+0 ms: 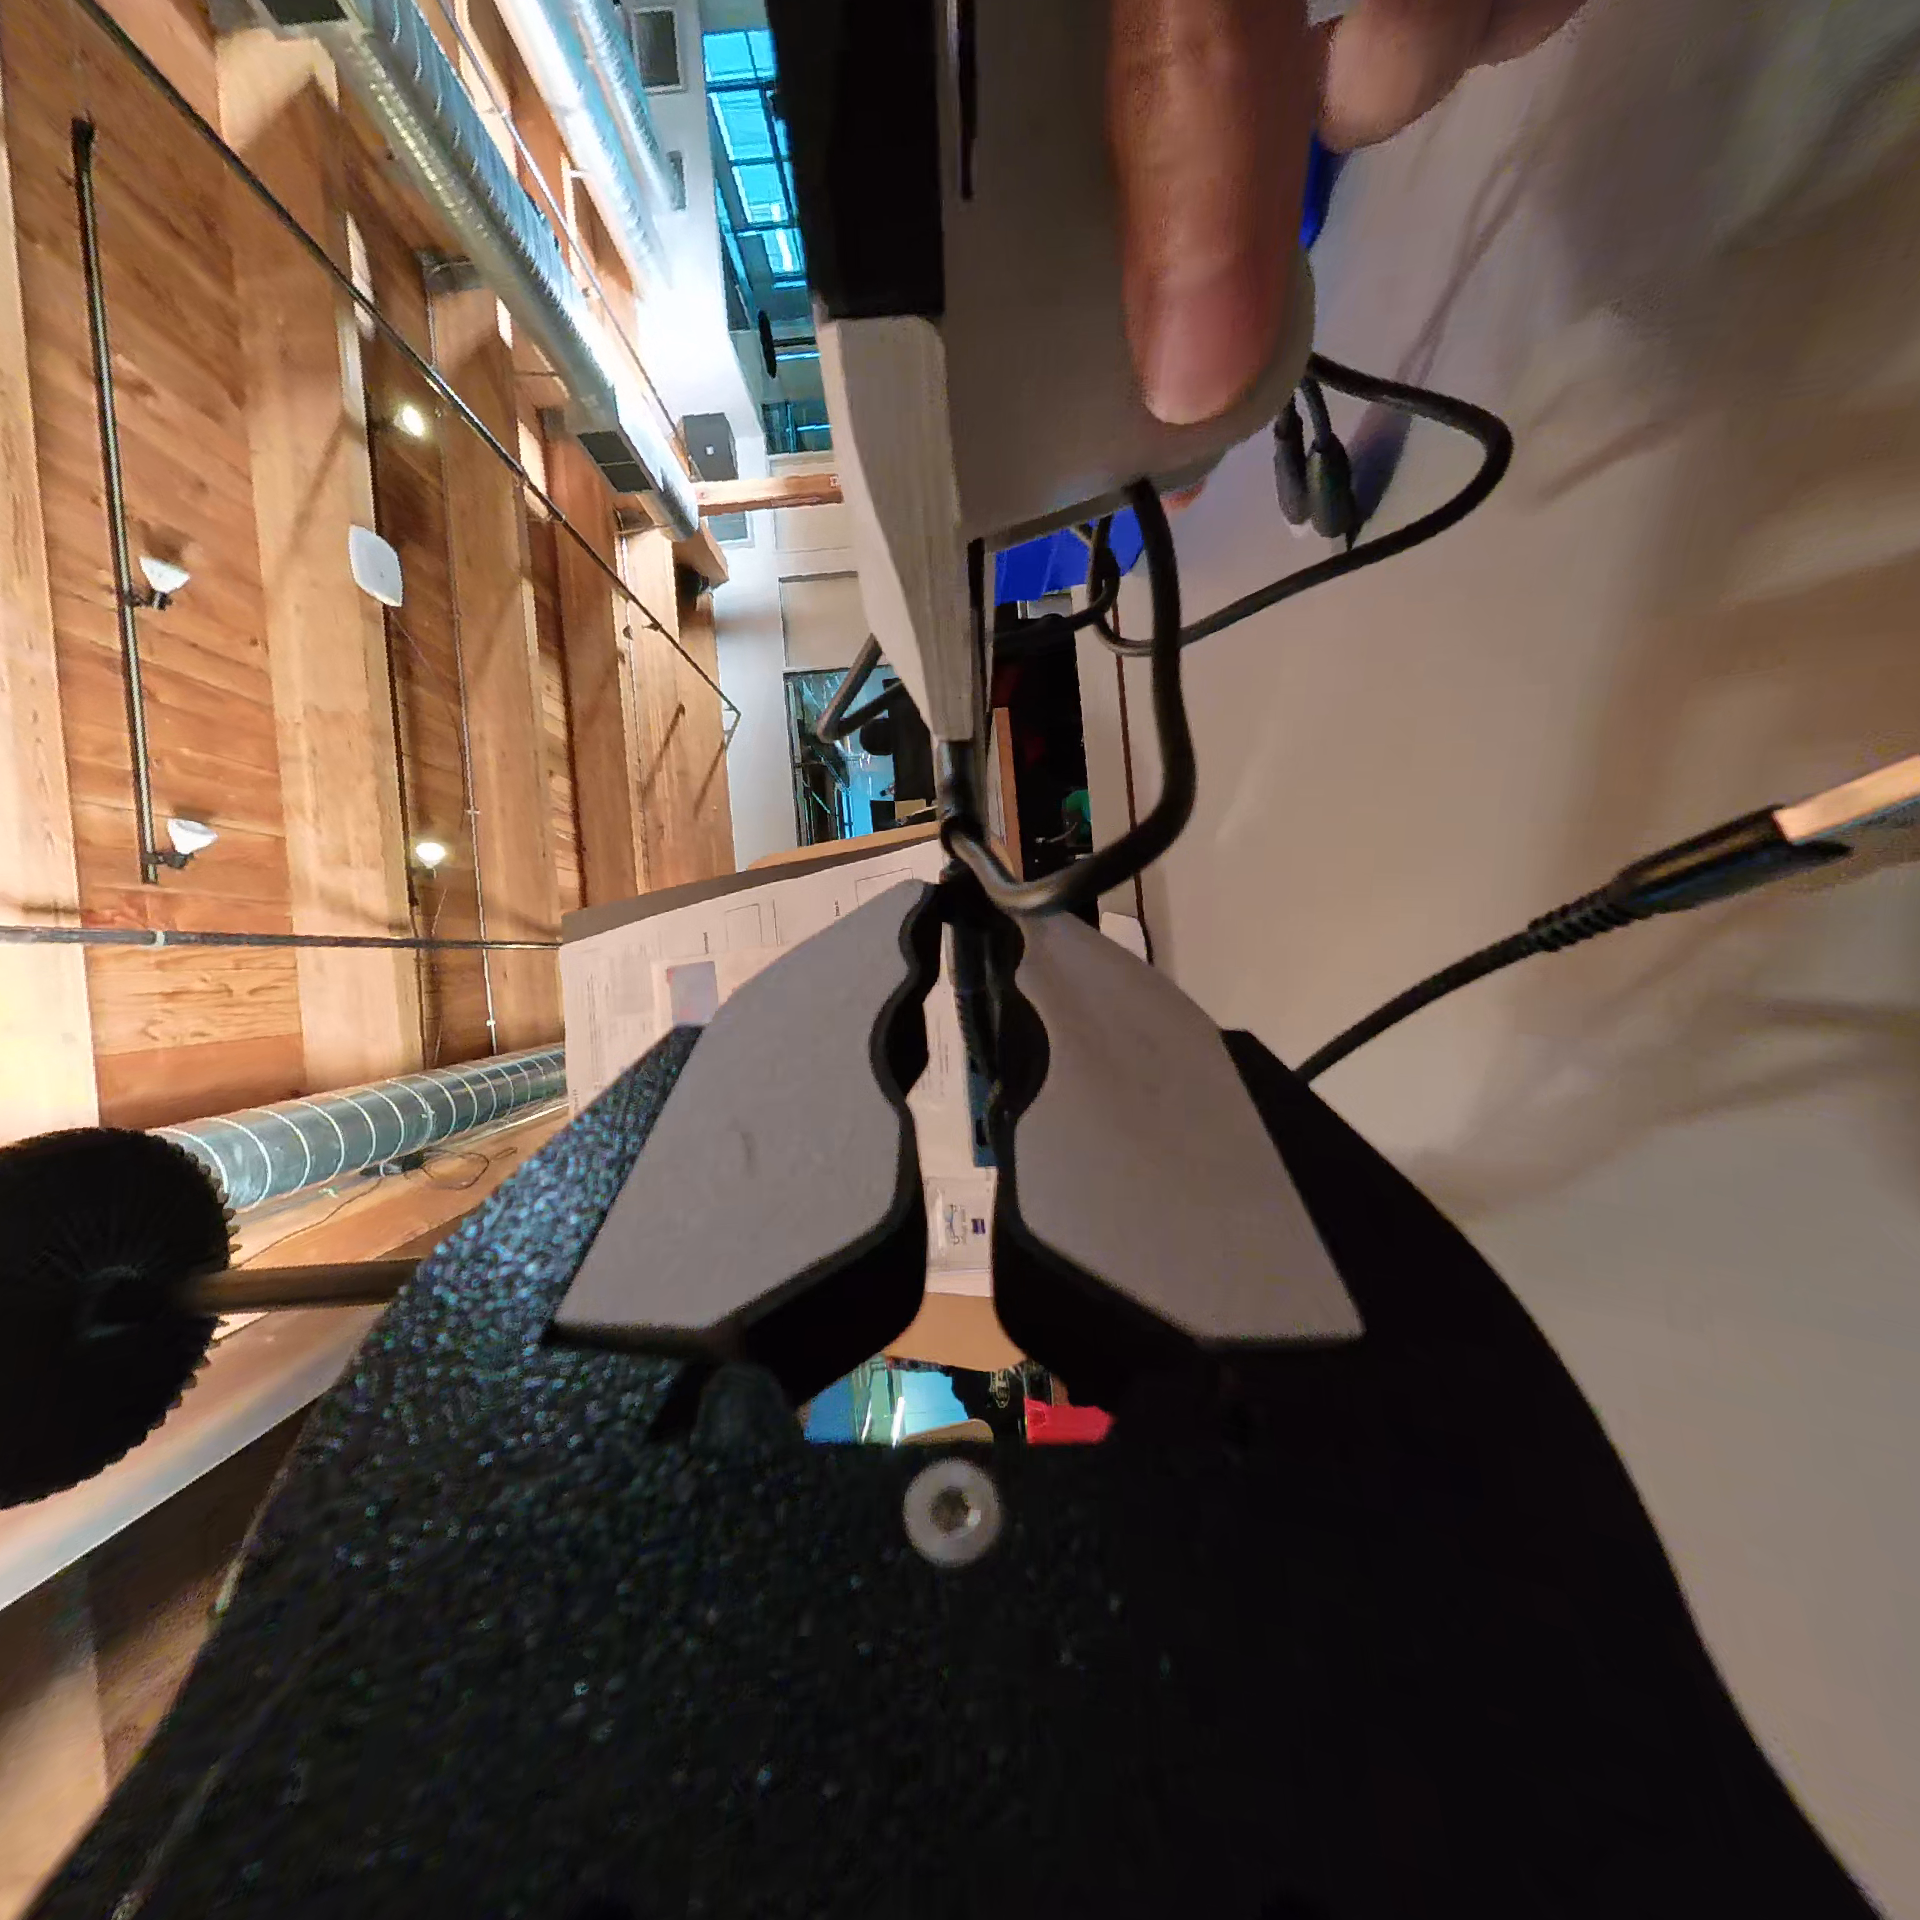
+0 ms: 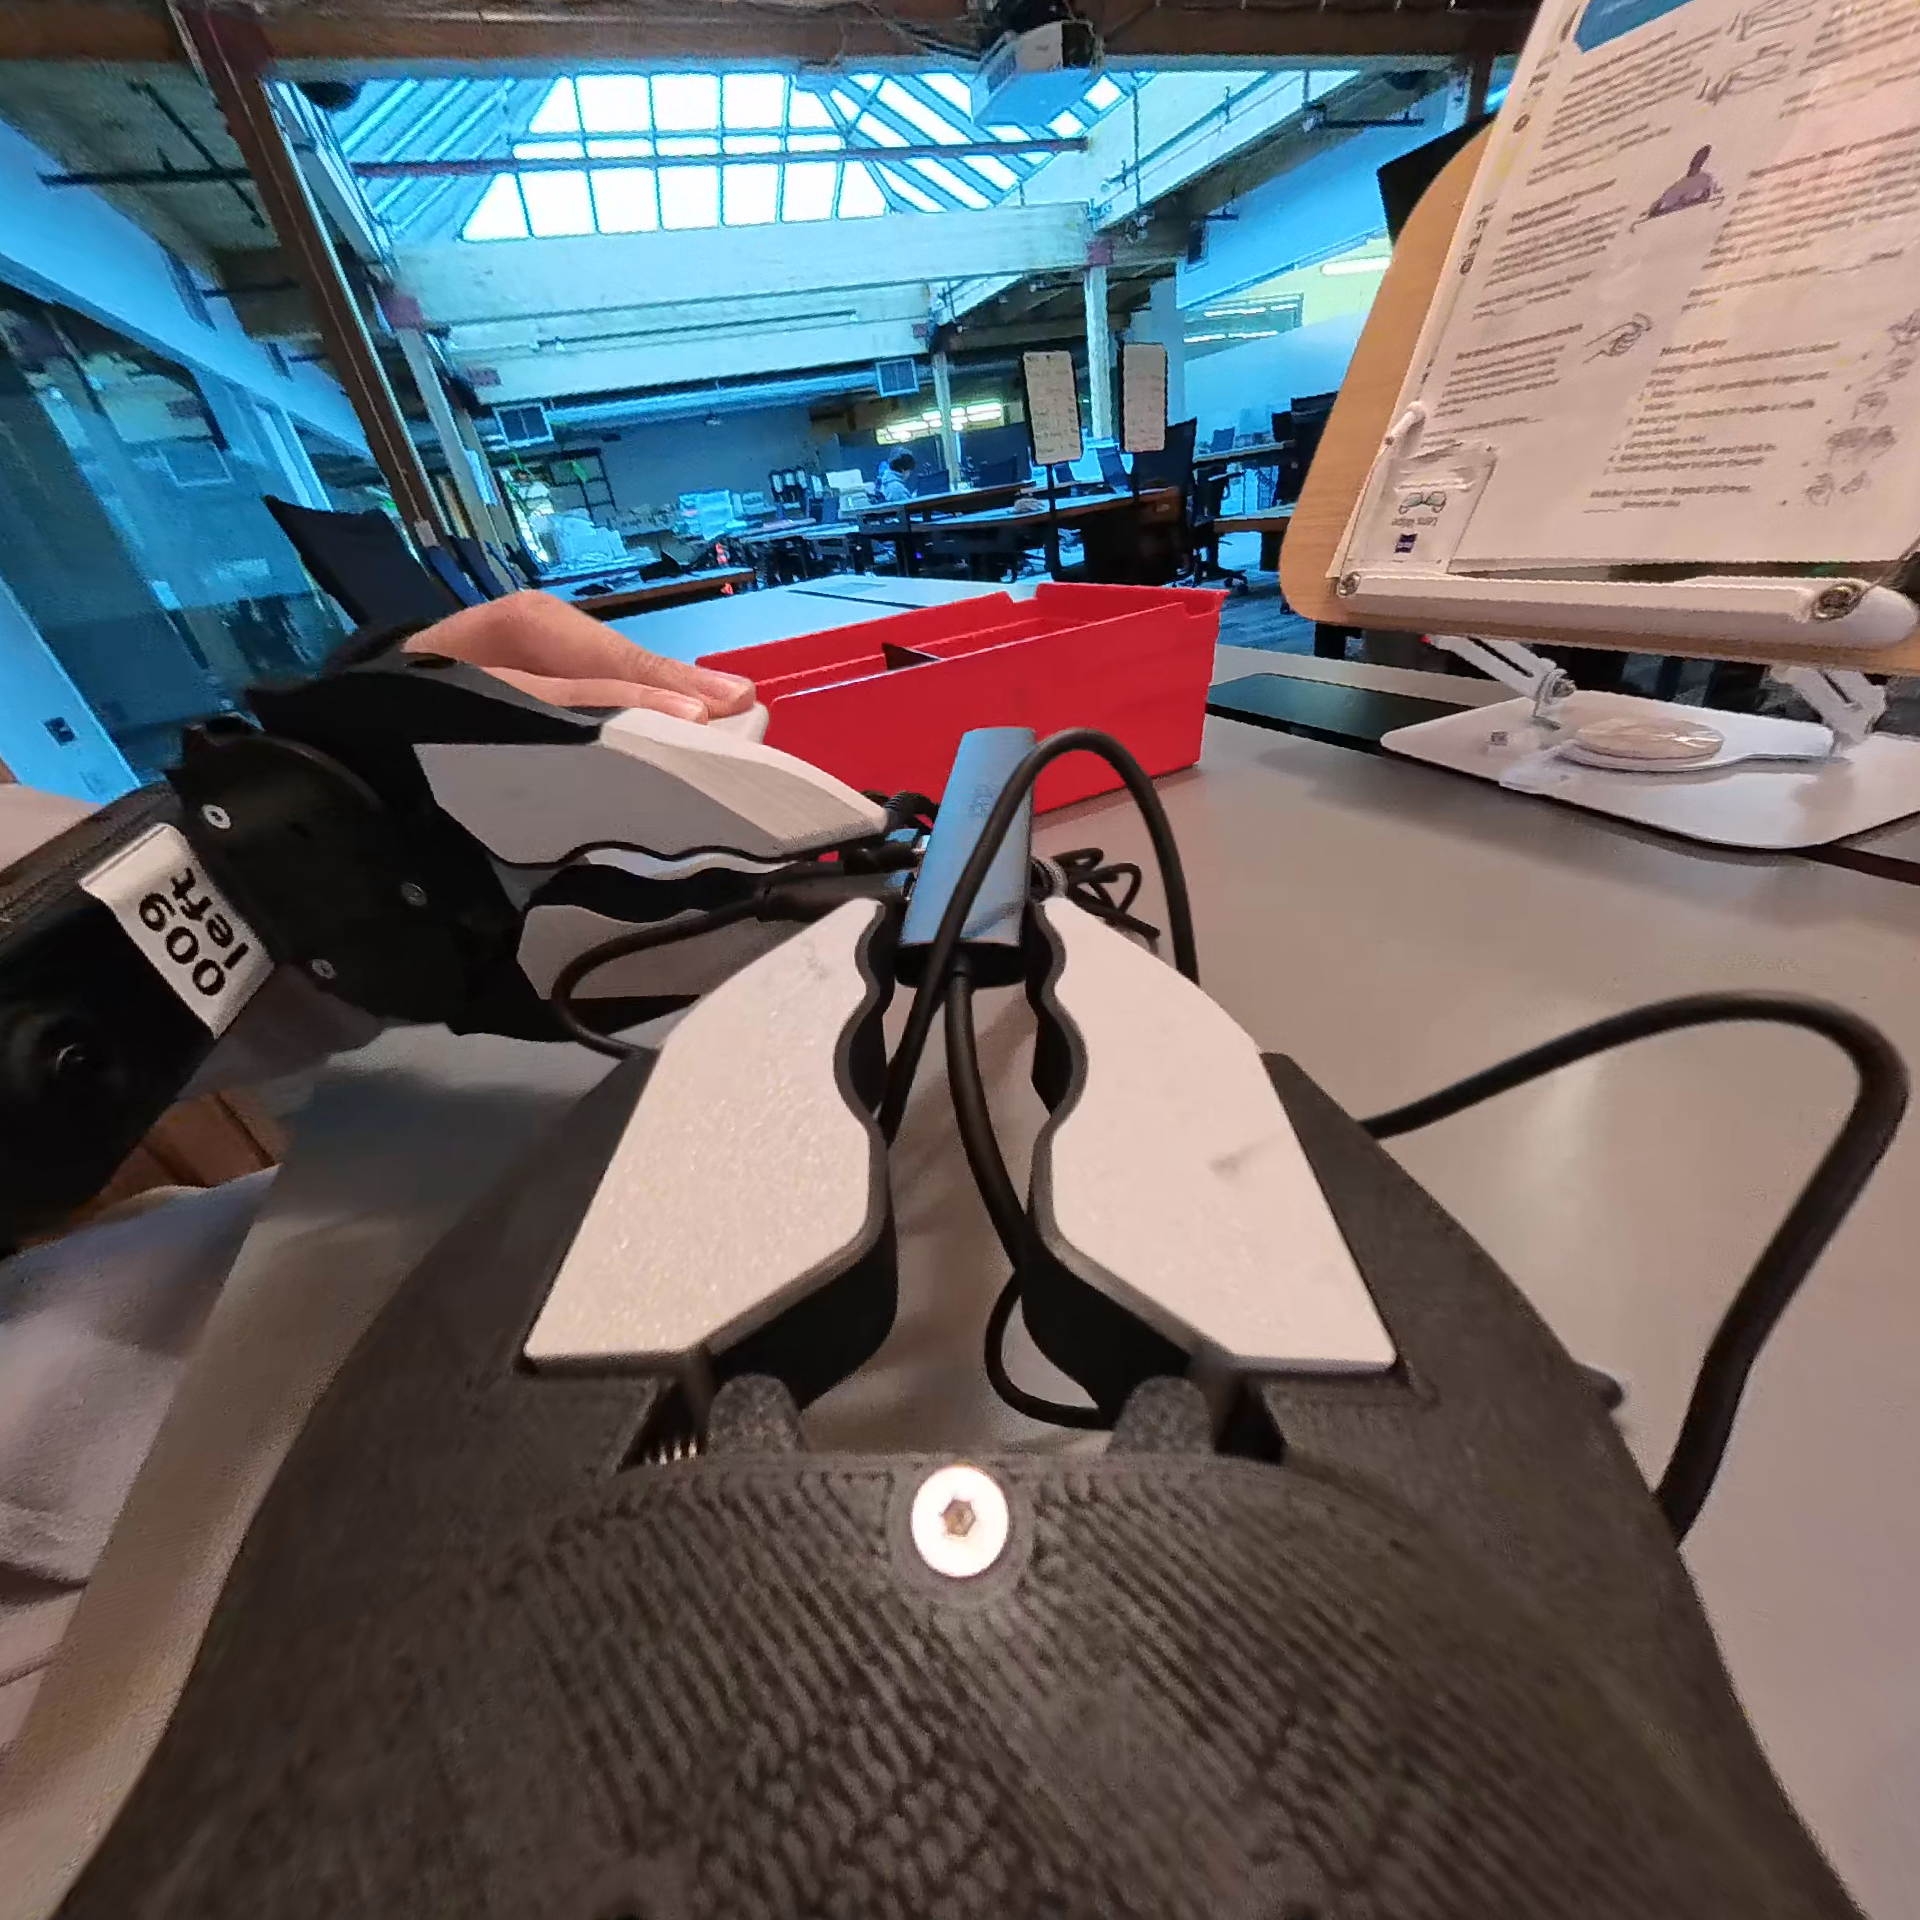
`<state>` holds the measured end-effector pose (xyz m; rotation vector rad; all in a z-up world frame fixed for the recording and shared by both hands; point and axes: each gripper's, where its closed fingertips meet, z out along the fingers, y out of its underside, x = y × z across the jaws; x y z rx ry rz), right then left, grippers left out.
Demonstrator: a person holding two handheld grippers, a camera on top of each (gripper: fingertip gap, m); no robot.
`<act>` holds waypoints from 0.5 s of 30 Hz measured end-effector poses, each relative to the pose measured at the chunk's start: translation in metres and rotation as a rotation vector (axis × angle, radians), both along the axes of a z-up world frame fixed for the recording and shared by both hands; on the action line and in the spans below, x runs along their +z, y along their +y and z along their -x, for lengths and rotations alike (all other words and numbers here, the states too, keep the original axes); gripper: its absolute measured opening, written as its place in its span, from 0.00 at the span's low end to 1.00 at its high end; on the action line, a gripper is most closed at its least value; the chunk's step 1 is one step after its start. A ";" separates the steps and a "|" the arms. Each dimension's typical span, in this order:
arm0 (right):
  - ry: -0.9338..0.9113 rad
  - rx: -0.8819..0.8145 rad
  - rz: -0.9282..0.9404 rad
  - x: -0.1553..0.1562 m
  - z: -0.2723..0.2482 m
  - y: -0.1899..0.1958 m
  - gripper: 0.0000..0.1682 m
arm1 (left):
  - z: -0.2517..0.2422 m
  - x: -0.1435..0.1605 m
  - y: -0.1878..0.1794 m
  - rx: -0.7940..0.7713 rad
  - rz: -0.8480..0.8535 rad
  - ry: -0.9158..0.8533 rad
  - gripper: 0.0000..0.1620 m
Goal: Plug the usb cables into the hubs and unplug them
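In the right wrist view my right gripper (image 2: 961, 930) is shut on the near end of a slim dark grey USB hub (image 2: 971, 831), held just above the grey table (image 2: 1455, 987). Black cables (image 2: 1153, 831) loop over the hub and run back between my fingers. My left gripper (image 2: 883, 826) lies on its side at the left, a hand on top, its tips at the hub's left side. In the left wrist view my left gripper (image 1: 966, 920) is shut on a black USB plug (image 1: 971, 977). The right gripper's white finger (image 1: 914, 540) reaches in from above.
A red bin (image 2: 997, 686) stands just behind the hub. A document stand with printed sheets (image 2: 1662, 312) on a white base (image 2: 1662, 769) is at the right. A black cable (image 2: 1818, 1174) loops across the table at the right. Another black plug (image 1: 1704, 868) lies to the side. Only a small space, under 4 cm, lies between the two pairs of fingers.
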<state>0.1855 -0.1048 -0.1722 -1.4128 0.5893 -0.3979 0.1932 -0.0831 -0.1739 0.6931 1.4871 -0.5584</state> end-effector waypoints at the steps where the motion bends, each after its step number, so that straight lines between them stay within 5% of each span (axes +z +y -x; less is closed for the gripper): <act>1: -0.002 -0.003 0.005 0.000 0.000 0.000 0.14 | 0.000 0.000 0.000 -0.001 -0.003 0.001 0.04; 15: 0.035 -0.034 0.056 -0.007 -0.003 0.006 0.15 | -0.006 0.012 -0.002 0.009 0.036 0.015 0.04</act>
